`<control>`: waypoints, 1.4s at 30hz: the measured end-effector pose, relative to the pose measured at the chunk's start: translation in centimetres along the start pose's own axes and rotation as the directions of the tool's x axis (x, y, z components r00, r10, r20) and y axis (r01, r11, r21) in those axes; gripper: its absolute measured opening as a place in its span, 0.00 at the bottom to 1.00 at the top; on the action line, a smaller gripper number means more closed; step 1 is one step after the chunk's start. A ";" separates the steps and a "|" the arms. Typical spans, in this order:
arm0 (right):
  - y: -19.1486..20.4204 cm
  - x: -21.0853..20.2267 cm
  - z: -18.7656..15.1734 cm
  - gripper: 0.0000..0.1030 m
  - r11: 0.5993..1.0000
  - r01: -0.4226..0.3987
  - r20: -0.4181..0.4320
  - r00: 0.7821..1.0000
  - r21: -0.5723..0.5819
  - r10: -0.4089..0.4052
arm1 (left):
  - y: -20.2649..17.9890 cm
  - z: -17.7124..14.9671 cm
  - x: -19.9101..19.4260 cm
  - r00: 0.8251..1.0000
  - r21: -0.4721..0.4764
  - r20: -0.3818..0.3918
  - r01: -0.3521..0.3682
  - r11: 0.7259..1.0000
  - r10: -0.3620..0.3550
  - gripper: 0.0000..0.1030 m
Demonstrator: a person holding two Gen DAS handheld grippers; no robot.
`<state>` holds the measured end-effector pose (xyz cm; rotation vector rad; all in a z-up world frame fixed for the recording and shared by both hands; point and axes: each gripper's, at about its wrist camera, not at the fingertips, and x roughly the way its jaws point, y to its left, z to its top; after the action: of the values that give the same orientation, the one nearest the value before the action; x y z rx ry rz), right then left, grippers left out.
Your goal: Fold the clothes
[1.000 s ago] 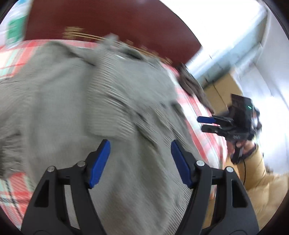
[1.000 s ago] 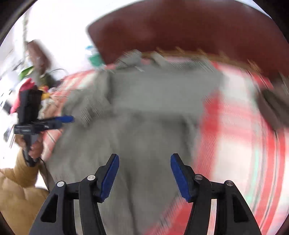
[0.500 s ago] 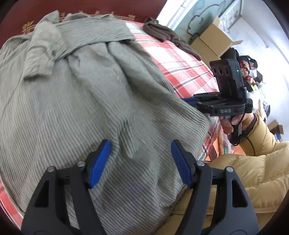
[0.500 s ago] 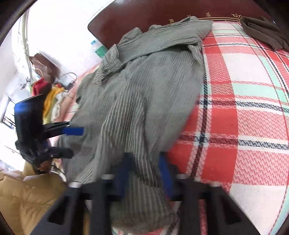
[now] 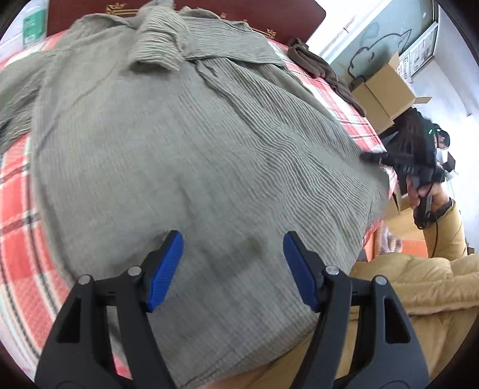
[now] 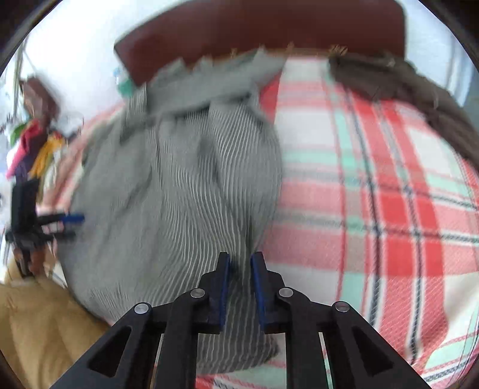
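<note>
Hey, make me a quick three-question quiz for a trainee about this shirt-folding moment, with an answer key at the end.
1. True or false: the left tongs grip the grey striped shirt.
2. What do the right tongs pinch? A) shirt edge B) brown garment C) plaid bedspread
3. Fill in: near the headboard, the shirt's ____ lies bunched.

Key: 1 false, they stand open above it. 2 A. 3 collar.

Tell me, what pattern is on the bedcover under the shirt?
A red, white and mint-green plaid bedcover, clearest in the right wrist view.
</note>
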<state>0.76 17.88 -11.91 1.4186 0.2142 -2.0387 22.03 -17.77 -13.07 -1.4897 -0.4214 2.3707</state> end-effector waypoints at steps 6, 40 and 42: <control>0.5 -3.1 -0.4 0.31 1.000 0.024 0.086 0.996 0.000 -0.024 | 2.7 -2.3 -5.0 0.991 -0.083 0.103 -0.082 0.993 0.091 0.69; 19.3 5.0 6.1 0.50 0.869 -0.315 -0.052 0.946 -0.381 0.320 | 13.8 0.4 -10.9 0.869 -0.343 0.248 -0.335 0.878 0.429 0.76; 20.9 5.7 6.9 0.56 0.857 -0.334 -0.057 0.939 -0.392 0.340 | 15.4 2.7 -9.0 0.854 -0.350 0.208 -0.391 0.851 0.478 0.75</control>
<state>6.26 -4.03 -9.61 1.0976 0.3280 -1.6047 21.75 -35.68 -10.82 -1.4898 -0.5775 3.0285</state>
